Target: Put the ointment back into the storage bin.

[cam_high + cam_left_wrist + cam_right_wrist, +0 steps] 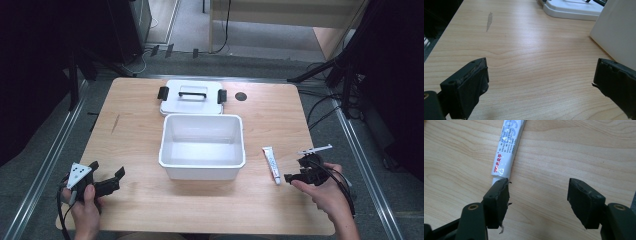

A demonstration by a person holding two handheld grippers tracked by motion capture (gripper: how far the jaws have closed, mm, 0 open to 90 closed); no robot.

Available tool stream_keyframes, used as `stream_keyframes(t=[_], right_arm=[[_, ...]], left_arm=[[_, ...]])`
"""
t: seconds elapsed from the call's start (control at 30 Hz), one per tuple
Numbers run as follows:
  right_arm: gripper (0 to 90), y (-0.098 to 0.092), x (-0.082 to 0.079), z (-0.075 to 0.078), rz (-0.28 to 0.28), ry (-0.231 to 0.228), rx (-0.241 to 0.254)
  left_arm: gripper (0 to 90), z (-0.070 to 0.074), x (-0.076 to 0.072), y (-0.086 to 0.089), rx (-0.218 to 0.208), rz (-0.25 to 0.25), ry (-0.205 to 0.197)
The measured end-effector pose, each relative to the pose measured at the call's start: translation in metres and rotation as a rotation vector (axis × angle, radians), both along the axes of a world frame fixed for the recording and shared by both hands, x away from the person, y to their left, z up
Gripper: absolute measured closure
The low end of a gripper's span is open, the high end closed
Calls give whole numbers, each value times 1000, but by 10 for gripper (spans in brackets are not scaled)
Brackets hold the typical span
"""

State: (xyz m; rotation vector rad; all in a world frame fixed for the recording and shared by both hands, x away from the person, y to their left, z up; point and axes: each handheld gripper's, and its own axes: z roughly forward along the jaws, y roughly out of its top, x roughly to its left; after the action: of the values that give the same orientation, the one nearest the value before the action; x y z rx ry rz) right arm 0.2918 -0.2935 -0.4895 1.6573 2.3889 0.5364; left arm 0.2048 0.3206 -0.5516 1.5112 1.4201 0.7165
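A white tube (272,165) with red and blue print lies flat on the wooden table, right of an empty white plastic bin (202,116). My right gripper (296,169) hovers just right of the tube, open. In the right gripper view (537,192) only bare wood lies between the jaws, and the left jaw overlaps the near end of the tube (507,150). At the table's front left, my left gripper (107,169) stands open with nothing between its jaws (540,75). It points toward the bin (616,30).
The bin's white lid (175,102) with a black handle and two black clasps lies flat behind the bin, and shows far off in the left gripper view (571,10). A dark round hole (241,96) sits near the table's back edge. A grey scuff (489,21) marks the wood.
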Motion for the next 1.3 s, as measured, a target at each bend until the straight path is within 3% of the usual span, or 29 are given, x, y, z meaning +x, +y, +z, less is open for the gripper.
stream_keyframes(t=[0.13, 0.3, 0.57, 0.63, 0.7, 0.8, 0.87, 0.97, 1.3], right_arm=[[346, 7, 8, 5, 38, 36, -53], [341, 18, 20, 10, 70, 120, -114], [400, 33, 39, 12, 80, 216, -153], [428, 36, 42, 13, 84, 226, -149], [482, 42, 49, 13, 102, 270, -115], [496, 49, 55, 11, 114, 293, -141], [499, 51, 56, 10, 111, 299, -145], [532, 59, 62, 6, 85, 352, -117], [618, 71, 71, -4, 25, 386, -164]], left_arm=[[5, 0, 0, 0, -4, -4, -1], [5, 0, 0, 1, -6, -6, -2], [5, 0, 0, 1, -6, -6, -3], [5, 0, 0, 1, -8, -6, -3], [5, 0, 0, 1, -9, -7, 0], [5, 0, 0, 1, -8, -7, 1], [5, 0, 0, 1, -8, -7, 1], [5, 0, 0, 1, -8, -8, 1], [5, 0, 0, 1, -9, -9, 1]])
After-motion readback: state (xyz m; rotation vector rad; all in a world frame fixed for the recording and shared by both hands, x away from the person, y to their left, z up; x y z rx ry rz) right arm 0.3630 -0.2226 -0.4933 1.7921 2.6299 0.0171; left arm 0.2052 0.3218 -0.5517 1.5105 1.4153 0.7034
